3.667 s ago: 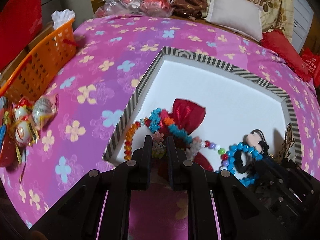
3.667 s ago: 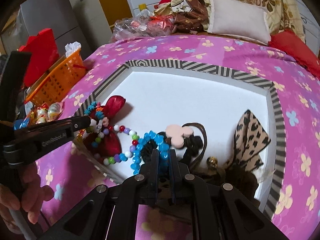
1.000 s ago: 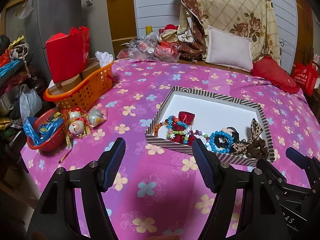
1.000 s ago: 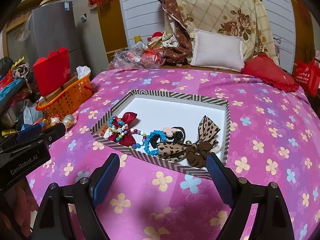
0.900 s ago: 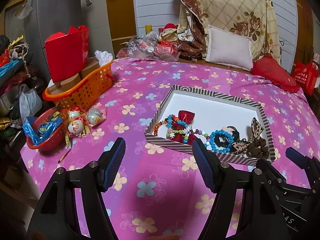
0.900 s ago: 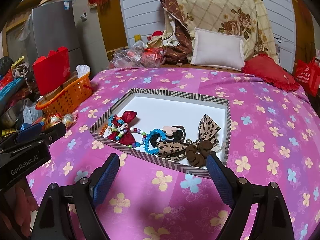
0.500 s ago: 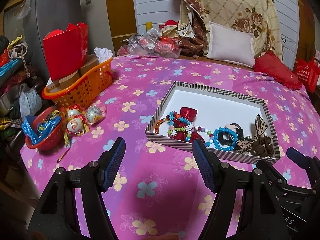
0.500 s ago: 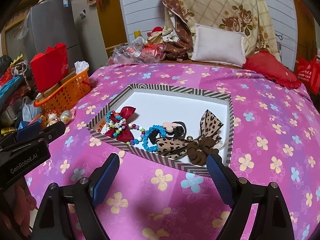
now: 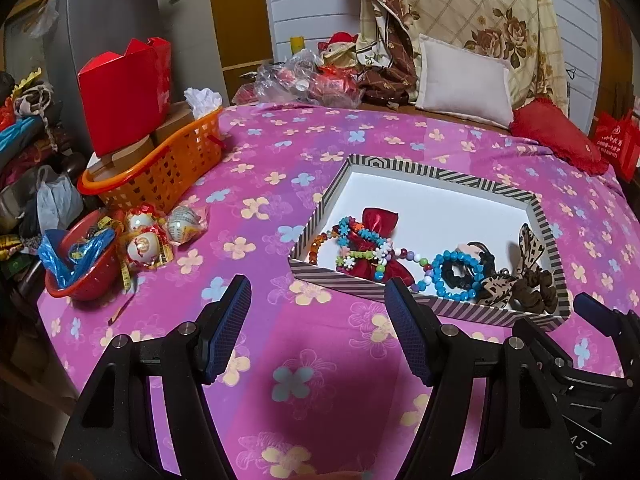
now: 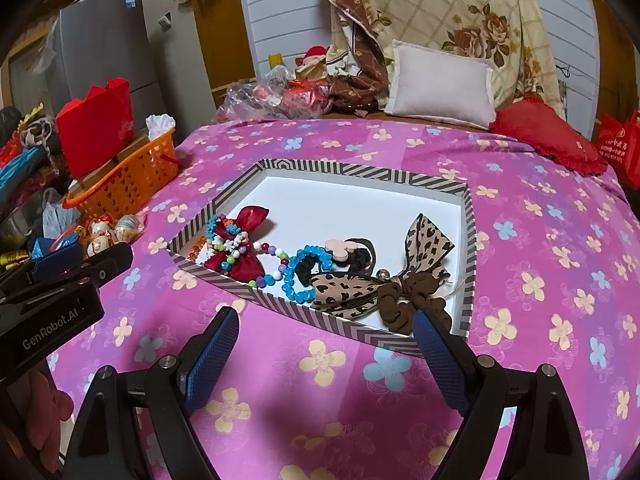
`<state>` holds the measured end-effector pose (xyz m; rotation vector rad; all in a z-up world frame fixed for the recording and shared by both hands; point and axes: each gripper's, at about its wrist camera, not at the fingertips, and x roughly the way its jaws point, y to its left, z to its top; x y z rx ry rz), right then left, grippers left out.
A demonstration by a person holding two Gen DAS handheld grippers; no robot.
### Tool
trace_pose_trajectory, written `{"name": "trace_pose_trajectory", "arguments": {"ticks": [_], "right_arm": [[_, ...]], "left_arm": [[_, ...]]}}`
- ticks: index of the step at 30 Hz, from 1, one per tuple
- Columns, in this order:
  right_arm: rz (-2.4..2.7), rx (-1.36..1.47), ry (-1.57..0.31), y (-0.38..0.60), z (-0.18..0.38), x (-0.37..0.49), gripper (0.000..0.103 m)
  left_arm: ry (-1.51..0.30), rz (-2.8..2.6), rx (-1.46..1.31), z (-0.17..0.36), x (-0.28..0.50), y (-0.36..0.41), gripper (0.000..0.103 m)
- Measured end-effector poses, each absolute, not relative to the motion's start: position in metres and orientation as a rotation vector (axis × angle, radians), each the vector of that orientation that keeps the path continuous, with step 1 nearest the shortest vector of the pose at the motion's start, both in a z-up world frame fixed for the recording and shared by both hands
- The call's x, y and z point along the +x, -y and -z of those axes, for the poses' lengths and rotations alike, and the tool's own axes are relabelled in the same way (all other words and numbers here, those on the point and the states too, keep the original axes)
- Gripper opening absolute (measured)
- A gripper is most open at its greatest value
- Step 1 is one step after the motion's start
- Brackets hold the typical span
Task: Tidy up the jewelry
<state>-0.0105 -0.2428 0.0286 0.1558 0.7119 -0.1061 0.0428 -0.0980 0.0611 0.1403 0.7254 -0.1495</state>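
Observation:
A striped-rim white tray point(image 9: 432, 179) point(image 10: 360, 170) sits on the pink flowered cloth. In it lie a red bow with colourful bead bracelets point(image 9: 362, 240) point(image 10: 236, 246), a blue bead bracelet point(image 9: 456, 274) point(image 10: 298, 276), black hair ties with a pink clip point(image 10: 348, 250), and a leopard bow with a brown scrunchie point(image 9: 528, 276) point(image 10: 408, 280). My left gripper point(image 9: 318, 322) is open and empty, short of the tray's near edge. My right gripper point(image 10: 324, 344) is open and empty, also short of the near edge.
An orange basket point(image 9: 160, 164) with a red box point(image 9: 124, 92) stands at the left. A red bowl point(image 9: 76, 268) and wrapped eggs point(image 9: 156, 232) lie at the left edge. Pillows point(image 9: 464, 80) and bags line the back.
Both grippers let go of the bracelets, opened wide and drew back from the tray. In the last second they edged slightly nearer the tray.

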Motion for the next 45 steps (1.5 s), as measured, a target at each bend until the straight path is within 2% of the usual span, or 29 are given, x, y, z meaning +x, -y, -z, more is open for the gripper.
{"name": "trace_pose_trajectory", "arguments": {"ticks": [45], "right_arm": [[0.077, 0.161, -0.74, 0.2462, -0.0222, -0.004, 0.087]], "left_arm": [[-0.721, 0.14, 0.165, -0.0572, 0.0491, 0.1069, 0.07]]}}
